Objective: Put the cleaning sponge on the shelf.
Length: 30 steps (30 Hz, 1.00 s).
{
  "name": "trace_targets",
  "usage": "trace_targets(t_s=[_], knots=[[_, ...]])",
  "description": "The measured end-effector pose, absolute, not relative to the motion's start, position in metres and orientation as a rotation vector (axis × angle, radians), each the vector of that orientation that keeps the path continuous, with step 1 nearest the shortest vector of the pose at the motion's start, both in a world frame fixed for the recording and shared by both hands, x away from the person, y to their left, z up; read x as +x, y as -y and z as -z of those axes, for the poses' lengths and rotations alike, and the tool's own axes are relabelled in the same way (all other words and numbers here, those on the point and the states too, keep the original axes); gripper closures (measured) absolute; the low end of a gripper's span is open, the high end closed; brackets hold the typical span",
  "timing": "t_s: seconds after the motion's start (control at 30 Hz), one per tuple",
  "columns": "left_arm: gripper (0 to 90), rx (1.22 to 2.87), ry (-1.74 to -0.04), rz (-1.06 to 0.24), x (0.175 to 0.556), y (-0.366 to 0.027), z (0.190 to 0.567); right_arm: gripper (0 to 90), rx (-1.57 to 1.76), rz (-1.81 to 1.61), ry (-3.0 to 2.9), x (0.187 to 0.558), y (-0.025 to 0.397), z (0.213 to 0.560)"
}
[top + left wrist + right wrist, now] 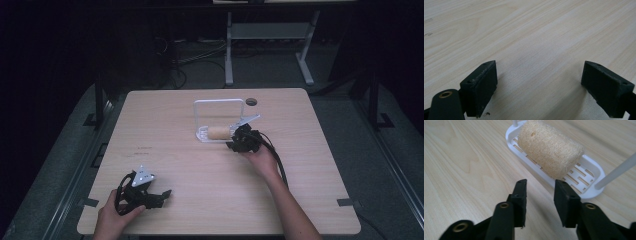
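A tan loofah roll [550,150] lies on its side in a white slotted tray [589,187] with an upright white frame [219,102], mid-table in the high view [217,132]. My right gripper [540,195] sits just short of the tray's near rim, jaws partly apart with nothing between them; in the high view the right gripper [239,137] is at the tray's right end. My left gripper [162,195] rests near the front left of the table, held by a hand. Its jaws stand wide apart over bare wood [539,82].
The light wooden table [165,150] has a round cable hole [251,101] near its far edge. Beyond it stands a white desk frame [270,35] with cables on the dark floor. Black cable trails from the right gripper along the forearm.
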<state>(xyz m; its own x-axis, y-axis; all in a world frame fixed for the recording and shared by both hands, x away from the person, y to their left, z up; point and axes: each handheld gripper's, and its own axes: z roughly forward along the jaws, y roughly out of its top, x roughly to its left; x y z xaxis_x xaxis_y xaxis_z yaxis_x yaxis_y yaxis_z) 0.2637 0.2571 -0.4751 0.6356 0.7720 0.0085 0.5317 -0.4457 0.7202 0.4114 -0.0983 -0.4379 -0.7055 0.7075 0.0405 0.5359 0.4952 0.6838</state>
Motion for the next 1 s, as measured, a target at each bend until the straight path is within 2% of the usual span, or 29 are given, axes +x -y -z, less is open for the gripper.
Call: trace_targets(t_s=[0.2,0.33,0.67,1.0], knots=[[12.9,2.155,-1.012,-0.441,0.264,-0.257,0.475,42.2,1.055,-1.003,-2.454,0.404,0.102,0.434],[12.9,2.155,-1.012,-0.441,0.264,-0.257,0.475,36.4,1.067,-1.004,-2.438,0.400,0.106,0.433],[12.9,2.155,-1.012,-0.442,0.264,-0.257,0.475,27.5,1.095,-1.007,-2.419,0.391,0.119,0.433],[12.9,2.153,-1.014,-0.442,0.264,-0.257,0.475,26.2,1.117,-1.020,-2.390,0.374,0.141,0.435]])
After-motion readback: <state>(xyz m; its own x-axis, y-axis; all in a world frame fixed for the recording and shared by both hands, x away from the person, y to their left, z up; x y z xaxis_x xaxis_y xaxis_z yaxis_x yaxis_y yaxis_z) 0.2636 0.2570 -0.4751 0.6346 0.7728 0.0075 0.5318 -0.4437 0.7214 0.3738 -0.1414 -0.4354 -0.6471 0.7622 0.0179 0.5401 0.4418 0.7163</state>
